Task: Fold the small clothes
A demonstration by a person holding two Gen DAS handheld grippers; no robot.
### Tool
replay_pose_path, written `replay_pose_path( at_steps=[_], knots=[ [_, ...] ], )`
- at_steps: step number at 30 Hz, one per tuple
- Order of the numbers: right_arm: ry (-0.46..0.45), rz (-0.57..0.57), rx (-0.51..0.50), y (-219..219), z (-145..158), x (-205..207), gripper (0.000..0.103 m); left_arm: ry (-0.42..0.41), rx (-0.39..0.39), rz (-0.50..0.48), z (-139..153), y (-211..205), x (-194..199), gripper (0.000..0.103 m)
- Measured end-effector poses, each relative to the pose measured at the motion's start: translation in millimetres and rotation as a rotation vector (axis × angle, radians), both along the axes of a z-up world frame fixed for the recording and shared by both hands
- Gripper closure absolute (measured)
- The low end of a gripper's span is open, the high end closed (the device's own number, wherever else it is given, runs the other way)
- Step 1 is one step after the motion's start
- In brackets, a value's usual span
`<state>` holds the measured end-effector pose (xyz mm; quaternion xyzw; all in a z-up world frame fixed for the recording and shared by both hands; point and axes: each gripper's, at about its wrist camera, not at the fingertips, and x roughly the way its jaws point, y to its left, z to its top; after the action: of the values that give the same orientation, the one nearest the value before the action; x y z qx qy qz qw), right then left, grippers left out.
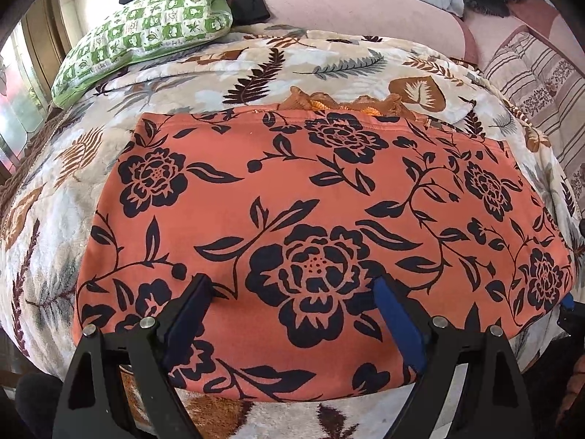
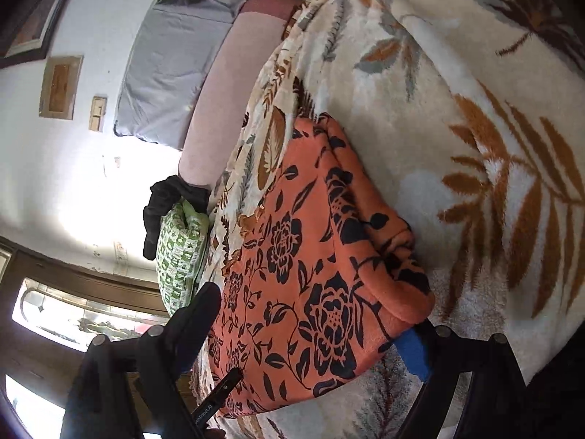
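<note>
Orange floral garment on the bed's blanket, long axis crosswise; left claw wide open and empty above its near edge; right claw open, apparently straddling its end.

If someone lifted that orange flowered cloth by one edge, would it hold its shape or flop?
Probably flop: the orange cloth lies flat in soft folded layers, with rounded folds at its side. It looks thin and likely light. On the fuzzy blanket it may drag rather than slide.
</note>
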<state>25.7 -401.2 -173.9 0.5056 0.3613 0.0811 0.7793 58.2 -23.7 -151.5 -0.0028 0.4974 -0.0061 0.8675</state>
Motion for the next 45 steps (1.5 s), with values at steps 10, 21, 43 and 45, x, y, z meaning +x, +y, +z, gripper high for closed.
replay_pose_path(
  at_steps=[10, 21, 43, 45],
  knots=[
    [0.063, -0.008, -0.002, -2, -15, 3, 0.014, -0.023, -0.02, 0.005, 6, 0, 4, 0.013],
    [0.097, 0.009, -0.046, 2, -17, 11, 0.03, -0.11, 0.002, -0.017, 11, -8, 3, 0.005],
    [-0.219, 0.404, -0.558, 216, 151, 60, 0.087, -0.349, -0.157, 0.484, 49, 200, -56, 0.0],
    [-0.248, 0.517, -0.611, 282, 145, 54, 0.087, -0.353, -0.177, 0.587, 34, 232, -66, 0.001]
  ],
)
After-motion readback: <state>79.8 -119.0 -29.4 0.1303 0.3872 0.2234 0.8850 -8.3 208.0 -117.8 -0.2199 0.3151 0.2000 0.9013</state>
